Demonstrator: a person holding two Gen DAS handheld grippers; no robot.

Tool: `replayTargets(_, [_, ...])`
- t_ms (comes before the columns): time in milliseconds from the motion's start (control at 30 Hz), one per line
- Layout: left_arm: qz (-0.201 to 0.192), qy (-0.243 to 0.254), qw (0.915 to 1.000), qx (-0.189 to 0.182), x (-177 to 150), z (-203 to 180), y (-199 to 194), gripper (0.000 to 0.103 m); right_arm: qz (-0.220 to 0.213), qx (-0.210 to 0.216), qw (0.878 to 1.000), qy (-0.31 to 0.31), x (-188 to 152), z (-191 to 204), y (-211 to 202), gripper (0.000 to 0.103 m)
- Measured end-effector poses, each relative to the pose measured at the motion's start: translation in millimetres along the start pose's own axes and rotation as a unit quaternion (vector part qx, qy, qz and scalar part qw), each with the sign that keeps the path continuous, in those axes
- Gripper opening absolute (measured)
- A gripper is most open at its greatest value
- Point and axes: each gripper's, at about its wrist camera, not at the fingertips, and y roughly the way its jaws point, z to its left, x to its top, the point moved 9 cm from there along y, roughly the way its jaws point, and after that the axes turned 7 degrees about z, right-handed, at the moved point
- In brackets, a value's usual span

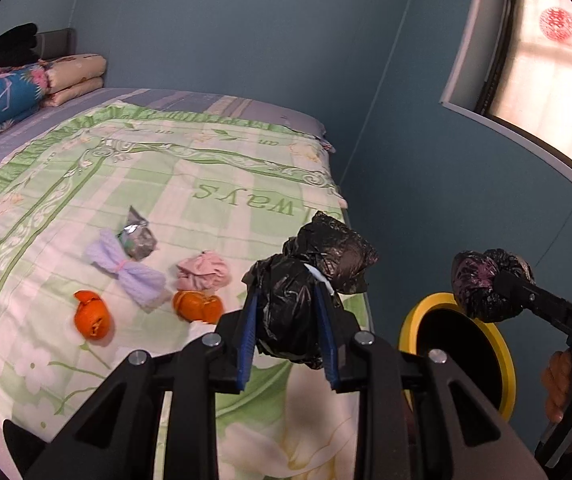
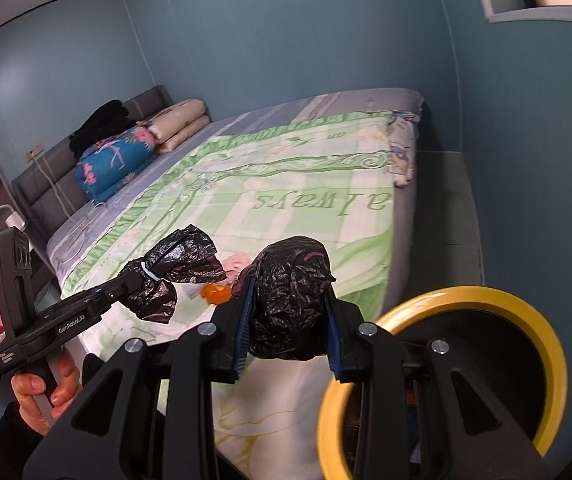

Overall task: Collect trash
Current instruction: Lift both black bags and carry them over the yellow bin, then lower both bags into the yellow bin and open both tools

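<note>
The left hand-held gripper (image 1: 288, 316) pinches a black plastic bag tied with a white band (image 1: 314, 276) between its blue pads, above the near edge of the bed (image 1: 205, 184). The right hand-held gripper (image 2: 288, 320) pinches a second crumpled black bag (image 2: 292, 300) in the same way. Just below and to the right of it stands the yellow-rimmed trash bin (image 2: 486, 300), open, on the floor beside the bed. Beyond the left hand-held gripper, on the green bedsheet, lie two pieces of orange peel (image 1: 91, 318) (image 1: 197, 306), a pink crumpled cloth (image 1: 203, 270), a lilac cloth tied in the middle (image 1: 125, 272) and a silver foil wrapper (image 1: 137, 236). Folded quilts (image 1: 1, 96) are at the far end.
</note>
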Motion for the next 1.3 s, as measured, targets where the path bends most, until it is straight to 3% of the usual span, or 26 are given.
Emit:
replayTargets(533, [0.030, 0.076, 0.9956, -0.047, -13, -96, 22, 0.026, -0.016, -0.066, 0.994, 0.083, -22, -93, -43, 0.030])
replayTargets(1000, [0.072, 0.115, 0.9883, -0.069, -34, -150, 50, 0.026, -0.016, -0.081, 0.988, 0.131, -38, -143, -43, 0.030])
replayTargets(1300, [0.095, 0.146, 0.9820, -0.074, -54, -175, 60, 0.026, -0.010, -0.076, 0.986, 0.147, -44, -155, -37, 0.030])
